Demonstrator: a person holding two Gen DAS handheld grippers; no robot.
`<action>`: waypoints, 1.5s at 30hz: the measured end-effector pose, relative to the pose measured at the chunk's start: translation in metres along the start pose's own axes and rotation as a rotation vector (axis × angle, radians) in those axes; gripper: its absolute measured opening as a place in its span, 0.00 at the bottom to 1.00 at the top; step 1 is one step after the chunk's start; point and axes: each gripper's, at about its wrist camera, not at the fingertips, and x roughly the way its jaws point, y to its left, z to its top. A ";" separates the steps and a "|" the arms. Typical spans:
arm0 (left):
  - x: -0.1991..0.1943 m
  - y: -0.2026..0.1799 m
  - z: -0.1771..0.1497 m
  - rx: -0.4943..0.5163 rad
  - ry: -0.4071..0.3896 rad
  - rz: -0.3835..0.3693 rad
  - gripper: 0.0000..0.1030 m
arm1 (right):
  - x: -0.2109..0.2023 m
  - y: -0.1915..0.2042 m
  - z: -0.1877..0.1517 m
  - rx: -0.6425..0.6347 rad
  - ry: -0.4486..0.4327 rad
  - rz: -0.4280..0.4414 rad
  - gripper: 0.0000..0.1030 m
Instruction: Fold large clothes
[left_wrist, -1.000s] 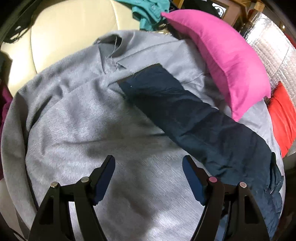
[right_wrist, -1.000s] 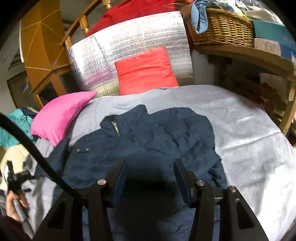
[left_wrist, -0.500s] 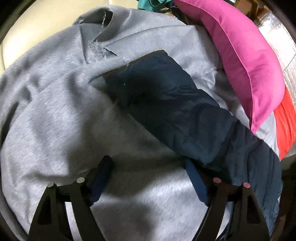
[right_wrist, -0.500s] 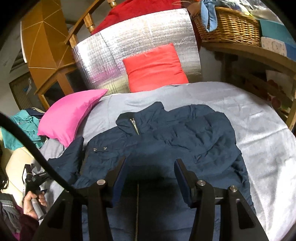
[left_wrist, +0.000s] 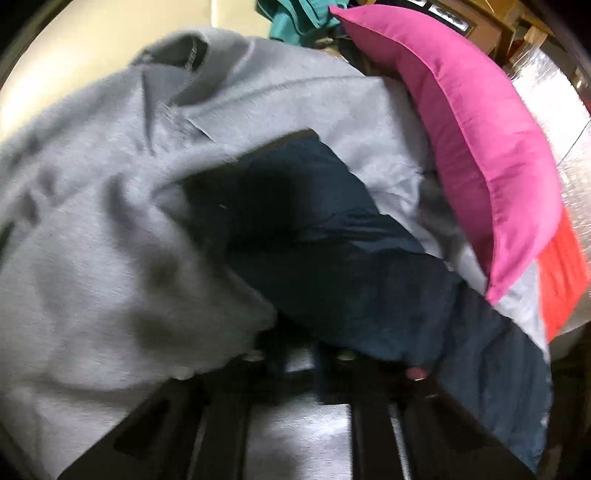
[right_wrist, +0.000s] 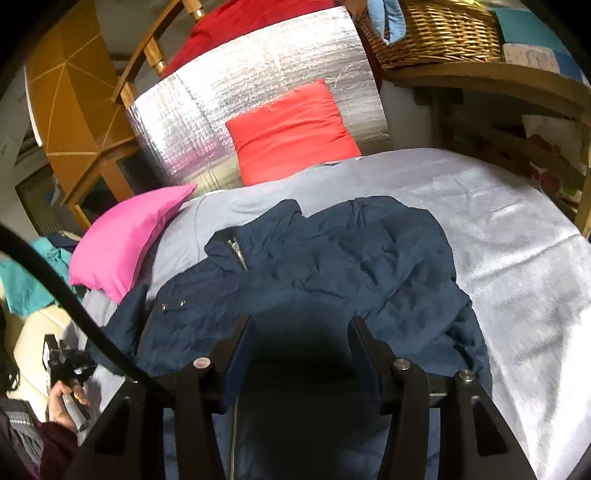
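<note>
A navy puffer jacket (right_wrist: 332, 266) lies spread on the grey bed cover (right_wrist: 517, 258), its zip collar toward the pillows. One navy sleeve (left_wrist: 332, 258) stretches over the cover's rumpled edge in the left wrist view. My left gripper (left_wrist: 295, 354) is shut at the sleeve's near edge, with navy cloth bulging over its fingers and grey cover (left_wrist: 92, 258) bunched against them. The picture is blurred there. My right gripper (right_wrist: 301, 332) hangs open above the jacket's lower front, nothing pinched between its fingers.
A pink pillow (right_wrist: 125, 240) and a red pillow (right_wrist: 291, 129) sit at the bed's head against a silver foil board (right_wrist: 240, 85). A wicker basket (right_wrist: 436, 33) stands on a wooden shelf (right_wrist: 480, 77) on the right. Teal clothes (left_wrist: 299, 18) lie beyond the bed. A person's hand (right_wrist: 64, 400) shows low left.
My left gripper went forward and down onto the sleeve's edge and closed; cloth now bunches over its fingers. The right gripper stayed open above the jacket, shifting only slightly.
</note>
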 end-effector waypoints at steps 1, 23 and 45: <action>0.000 0.000 0.000 0.004 -0.007 -0.003 0.04 | 0.004 -0.003 0.001 0.007 -0.004 0.011 0.54; -0.155 -0.107 -0.029 0.402 -0.368 -0.129 0.01 | 0.000 -0.063 0.029 0.173 -0.021 0.148 0.54; 0.005 0.006 0.006 -0.262 -0.001 -0.275 0.44 | 0.008 -0.093 0.031 0.204 0.029 0.139 0.61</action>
